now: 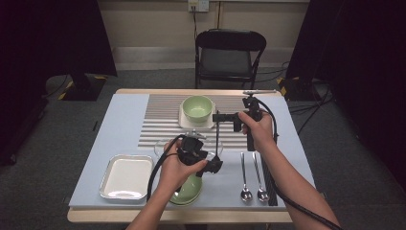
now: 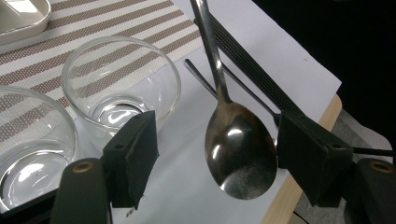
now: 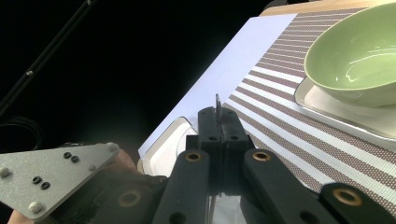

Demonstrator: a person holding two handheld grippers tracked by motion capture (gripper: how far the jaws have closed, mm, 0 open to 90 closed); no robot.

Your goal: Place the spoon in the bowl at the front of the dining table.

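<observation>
The jaws of the right gripper (image 3: 219, 140) are clenched on the thin end of a metal spoon's handle, whose edge sticks up just between the pads in the right gripper view. The jaws of the left gripper (image 2: 212, 158) stand released, one pad on either side of the spoon (image 2: 238, 149), whose bowl hangs in the gap between them, close to the right-hand pad; I cannot tell whether it touches.

In the high view the spoon (image 1: 217, 134) hangs nearly upright, held up by the right gripper (image 1: 218, 117) above the striped mat (image 1: 163, 129), its bowl down at the left gripper (image 1: 213, 165), above the light blue surface (image 1: 119, 124).

The spoon looks stiff, light and polished, so likely slippery. The handle is narrow, so gripped at its tip the spoon would probably swing or twist easily. The better hold for the left jaws is probably the neck just above the bowl, where the metal is flatter and the pads can seat; squeezing the curved bowl itself risks it squirting out.

Two glass bowls (image 2: 121, 84) stand just beside the left jaws and are fragile, so any sideways swing should be small. Two more spoons (image 1: 253, 175) lie on the surface nearby, and a green bowl (image 1: 197, 108) sits on a small tray farther back.
</observation>
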